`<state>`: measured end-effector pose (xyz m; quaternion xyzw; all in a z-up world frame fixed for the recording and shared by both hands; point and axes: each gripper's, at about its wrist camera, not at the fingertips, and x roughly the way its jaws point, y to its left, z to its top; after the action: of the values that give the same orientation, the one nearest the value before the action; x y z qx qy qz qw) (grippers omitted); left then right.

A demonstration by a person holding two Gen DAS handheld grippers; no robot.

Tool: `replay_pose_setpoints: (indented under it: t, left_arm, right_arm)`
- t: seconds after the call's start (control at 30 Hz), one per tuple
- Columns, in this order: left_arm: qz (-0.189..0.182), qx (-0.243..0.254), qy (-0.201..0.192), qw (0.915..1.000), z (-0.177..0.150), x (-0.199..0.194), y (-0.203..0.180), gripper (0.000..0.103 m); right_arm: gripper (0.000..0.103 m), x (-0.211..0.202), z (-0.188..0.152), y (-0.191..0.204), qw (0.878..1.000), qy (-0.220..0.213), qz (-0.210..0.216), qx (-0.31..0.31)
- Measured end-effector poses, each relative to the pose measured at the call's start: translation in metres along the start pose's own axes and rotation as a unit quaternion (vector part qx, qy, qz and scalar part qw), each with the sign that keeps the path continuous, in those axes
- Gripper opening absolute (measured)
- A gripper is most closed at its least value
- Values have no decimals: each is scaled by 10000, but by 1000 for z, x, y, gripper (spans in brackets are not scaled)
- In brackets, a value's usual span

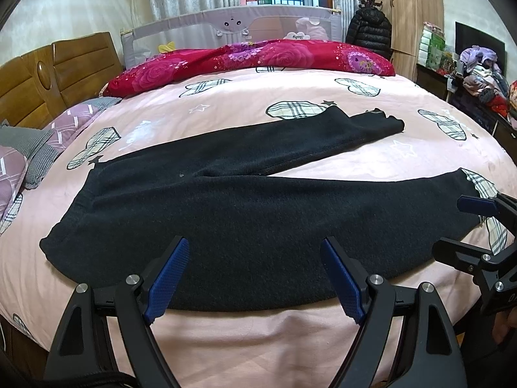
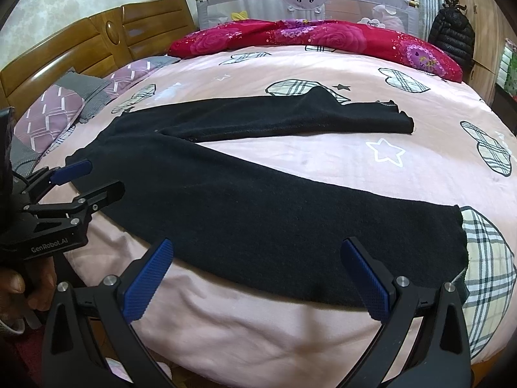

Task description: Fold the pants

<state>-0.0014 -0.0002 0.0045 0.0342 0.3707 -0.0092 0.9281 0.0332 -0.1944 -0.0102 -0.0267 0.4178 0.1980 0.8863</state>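
Our left gripper [image 1: 255, 278] and right gripper [image 2: 258, 278] hover low at the bed's near edge, fingers [image 1: 168, 278] spread wide apart, holding nothing. Just beyond them the black pants [image 1: 258, 226] lie flat on the pink bed [image 1: 258, 339], legs splayed apart.

Each hand-held gripper [image 1: 255, 278] [image 2: 258, 278] is black, with textured blue pads [image 1: 168, 281], silver screws, and "GenRobot.AI" lettering.

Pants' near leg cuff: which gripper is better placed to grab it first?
Right. The right gripper hangs open over the near leg beside its cuff; the left gripper sits toward the waist end of the pants.
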Motion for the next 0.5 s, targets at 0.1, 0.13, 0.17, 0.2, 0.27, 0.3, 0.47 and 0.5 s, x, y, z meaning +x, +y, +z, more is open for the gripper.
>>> replay_pose_setpoints:
  t: [0.1, 0.13, 0.17, 0.2, 0.27, 0.3, 0.47, 0.5]
  left_arm:
    - [-9, 14, 1, 10000, -1, 0, -1, 84]
    - [-9, 21, 0, 10000, -1, 1, 0, 84]
    - [-14, 21, 0, 10000, -1, 1, 0, 84]
    - [-20, 15, 1, 10000, -1, 1, 0, 84]
    - [-24, 10, 2, 10000, -1, 1, 0, 84]
    - [-26, 12, 1, 10000, -1, 1, 0, 84]
    - [-40, 16, 9, 10000, 0, 2, 1, 84]
    - [-43, 20, 13, 10000, 0, 2, 0, 84]
  right_arm:
    - [103, 0, 1, 1, 10000, -1, 7, 0]
    - [103, 0, 1, 1, 10000, -1, 7, 1]
    - [103, -1, 1, -1, 10000, 1, 17, 4]
    - [103, -1, 1, -1, 10000, 1, 20, 10]
    - [103, -1, 1, 0, 10000, -3, 28, 10]
    - [103, -1, 2, -2, 10000, -4, 38, 15]
    - [103, -1, 3, -1, 10000, -18, 54, 28]
    - [103, -1, 3, -1, 10000, -20, 56, 31]
